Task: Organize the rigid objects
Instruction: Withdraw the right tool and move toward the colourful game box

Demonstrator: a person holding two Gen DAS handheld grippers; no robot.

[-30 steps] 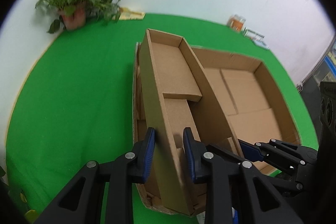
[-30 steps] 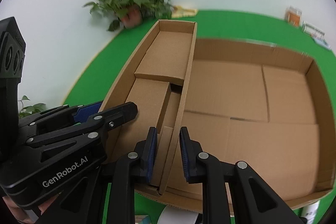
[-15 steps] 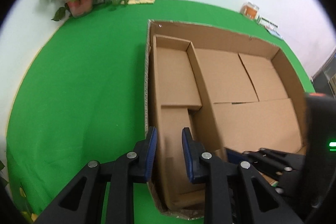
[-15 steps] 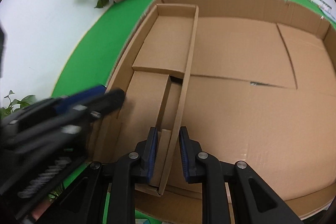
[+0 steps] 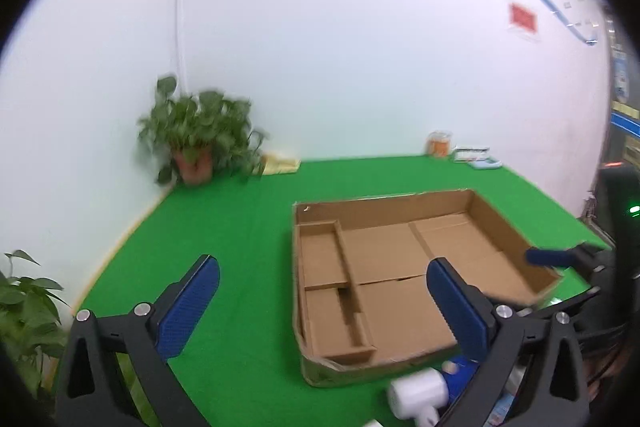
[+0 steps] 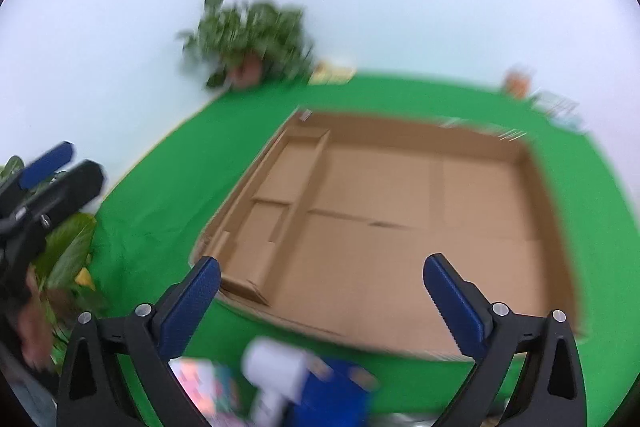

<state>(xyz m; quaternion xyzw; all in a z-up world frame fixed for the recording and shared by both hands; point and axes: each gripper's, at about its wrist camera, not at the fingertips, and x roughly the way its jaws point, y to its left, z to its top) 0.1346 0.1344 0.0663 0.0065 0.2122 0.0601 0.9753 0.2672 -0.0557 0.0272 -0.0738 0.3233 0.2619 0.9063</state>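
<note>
A large shallow cardboard tray lies on the green table. A narrow cardboard insert box sits flat along its left side. My left gripper hangs back from the tray's near left corner, its jaws opening wide with nothing between them. My right gripper is over the tray's near edge, its jaws also opening wide and empty. Each gripper shows in the other's view: the right gripper, the left gripper. A white object and a blue box lie in front of the tray.
A potted plant stands in the far left corner against the white wall, and another plant is at the near left. An orange container and small packets sit at the back right. A colourful box lies by the white object.
Both grippers let go of the narrow insert box, opened wide, and drew back and up from the tray. The insert, tilted a second ago, now lies flat in the tray's left side.
</note>
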